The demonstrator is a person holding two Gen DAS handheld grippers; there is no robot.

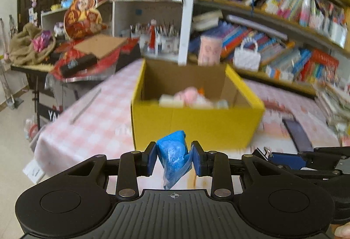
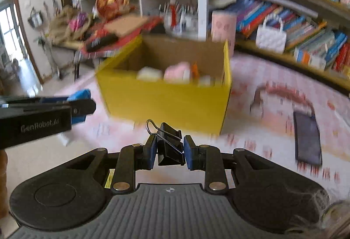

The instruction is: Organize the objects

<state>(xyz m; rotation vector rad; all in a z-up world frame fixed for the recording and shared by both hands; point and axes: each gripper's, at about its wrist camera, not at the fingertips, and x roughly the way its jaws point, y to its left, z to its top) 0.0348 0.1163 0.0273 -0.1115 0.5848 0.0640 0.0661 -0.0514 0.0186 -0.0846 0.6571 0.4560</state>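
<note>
My left gripper (image 1: 174, 157) is shut on a crumpled blue plastic packet (image 1: 174, 154) and holds it in the air in front of the yellow cardboard box (image 1: 196, 125). My right gripper (image 2: 170, 149) is shut on a black binder clip (image 2: 169, 144), also held up in front of the box (image 2: 166, 103). The box stands open on the pink checked tablecloth (image 1: 98, 120) and holds several pale and pink items (image 2: 175, 73). The left gripper shows at the left of the right wrist view (image 2: 43, 114). The right gripper shows at the right of the left wrist view (image 1: 306, 162).
A dark phone (image 2: 307, 138) lies on the table right of the box, near a pink cord (image 2: 284, 90). Bookshelves (image 1: 284, 20) full of books run behind and to the right. A cluttered side table (image 1: 76, 57) stands at the left.
</note>
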